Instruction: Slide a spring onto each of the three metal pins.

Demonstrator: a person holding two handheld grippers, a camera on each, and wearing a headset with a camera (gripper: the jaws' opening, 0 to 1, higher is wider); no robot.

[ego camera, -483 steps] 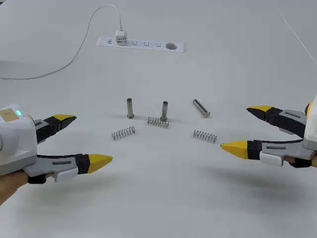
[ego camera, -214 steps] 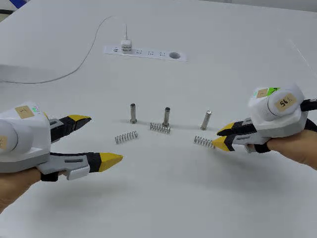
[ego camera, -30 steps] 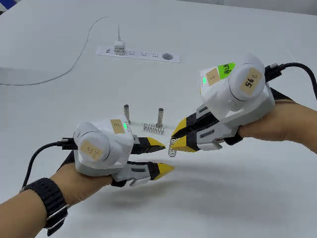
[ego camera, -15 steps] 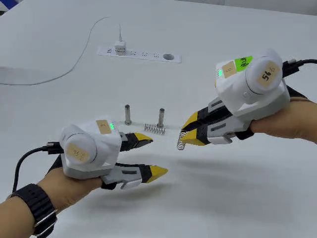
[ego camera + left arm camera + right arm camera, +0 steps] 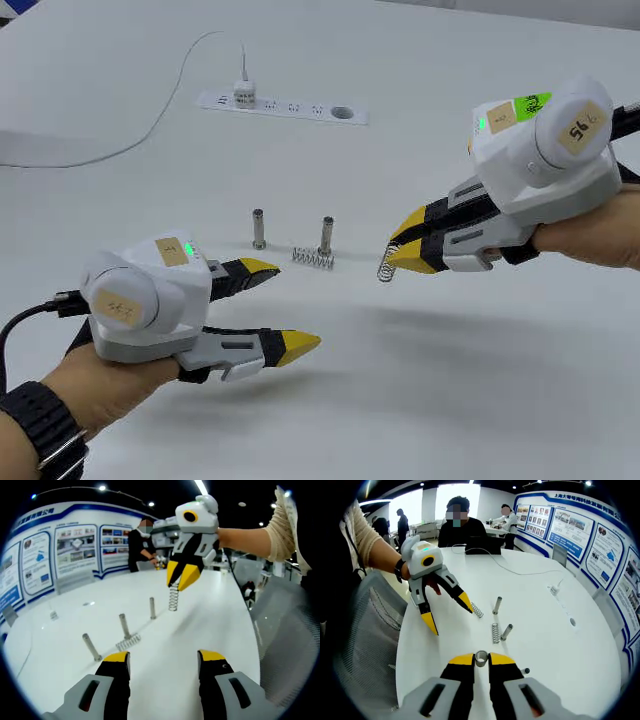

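My right gripper (image 5: 397,251) is shut on a small coil spring (image 5: 386,263), which hangs from its yellow tips above the white table; the spring (image 5: 481,658) sits end-on between the tips. In the left gripper view the held spring (image 5: 173,597) hangs just right of the far pin (image 5: 152,608). Two pins (image 5: 259,228) (image 5: 326,235) stand upright, with a loose spring (image 5: 312,258) lying between them. Another loose spring (image 5: 477,610) lies near the left gripper's tip. My left gripper (image 5: 282,305) is open and holds nothing, near the front left.
A white power strip (image 5: 285,105) with a plugged charger (image 5: 244,95) and its cable lies at the back of the table (image 5: 420,380). People sit at the table's far side (image 5: 457,527). A mesh chair (image 5: 367,645) stands beside the table.
The two grippers have drawn apart: the right one has moved right with the spring, the left one has pulled back to the left and stays open.
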